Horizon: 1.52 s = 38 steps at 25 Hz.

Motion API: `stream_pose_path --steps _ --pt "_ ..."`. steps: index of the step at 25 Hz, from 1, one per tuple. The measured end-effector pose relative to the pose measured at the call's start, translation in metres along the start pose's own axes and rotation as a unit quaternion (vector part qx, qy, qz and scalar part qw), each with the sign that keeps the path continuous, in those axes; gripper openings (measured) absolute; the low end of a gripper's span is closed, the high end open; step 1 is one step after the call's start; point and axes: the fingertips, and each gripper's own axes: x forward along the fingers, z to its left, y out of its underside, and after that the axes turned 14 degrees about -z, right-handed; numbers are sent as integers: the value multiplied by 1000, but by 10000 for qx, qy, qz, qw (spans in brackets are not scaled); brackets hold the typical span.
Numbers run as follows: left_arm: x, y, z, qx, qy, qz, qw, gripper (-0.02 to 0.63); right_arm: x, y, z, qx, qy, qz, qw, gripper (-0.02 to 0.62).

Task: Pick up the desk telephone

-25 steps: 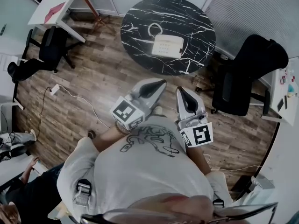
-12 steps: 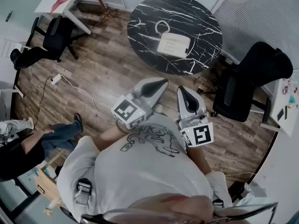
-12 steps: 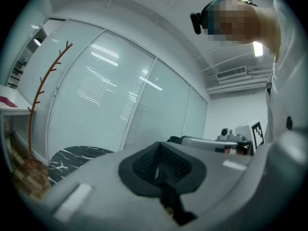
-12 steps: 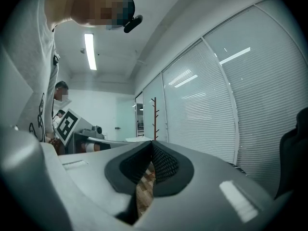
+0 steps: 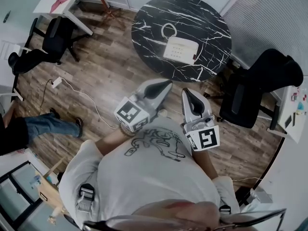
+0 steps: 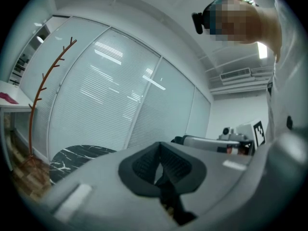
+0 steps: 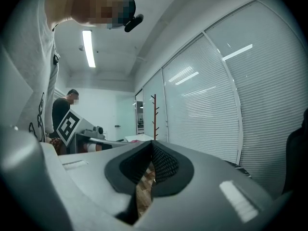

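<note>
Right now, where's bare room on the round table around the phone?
Bare: round table left of the telephone, and its far edge beyond the cord loop. Tightest by the black chair at the near-right edge.

The desk telephone [image 5: 179, 50] is a pale, cream-white, roughly rectangular set. It lies flat on the round black counter [image 5: 149, 18] veined with white, a little toward the counter's near edge. It sits slightly askew, with its long side running across the view. Rows of small buttons show faintly on its upper face, too small to tell apart. A light cord [image 5: 168, 30] curls in a loop on the counter just beyond the set, on the side away from the tools. The telephone lies ahead of the left tool [image 5: 165, 84] and the right tool [image 5: 186, 92]. It is well apart from both tips, touched by neither, and roughly in line with the gap between them.
</note>
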Motion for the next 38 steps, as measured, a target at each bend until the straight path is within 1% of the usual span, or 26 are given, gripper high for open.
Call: stream_pose_path --steps 9,19,24,31,38 --pt "43 -7 75 -55 59 65 9999 2 74 16 -45 -42 6 63 10000 6" --pt "91 -30 158 -88 181 34 9998 2 164 20 -88 -154 -14 103 9998 6" --pt "112 -40 194 -112 281 37 9995 2 202 24 -107 -220 50 131 9997 6" --pt "129 -45 226 -160 454 95 9988 2 237 32 -125 -269 206 122 9994 6" --pt "138 -39 241 -247 496 175 9983 2 245 40 -139 -242 337 213 9989 6"
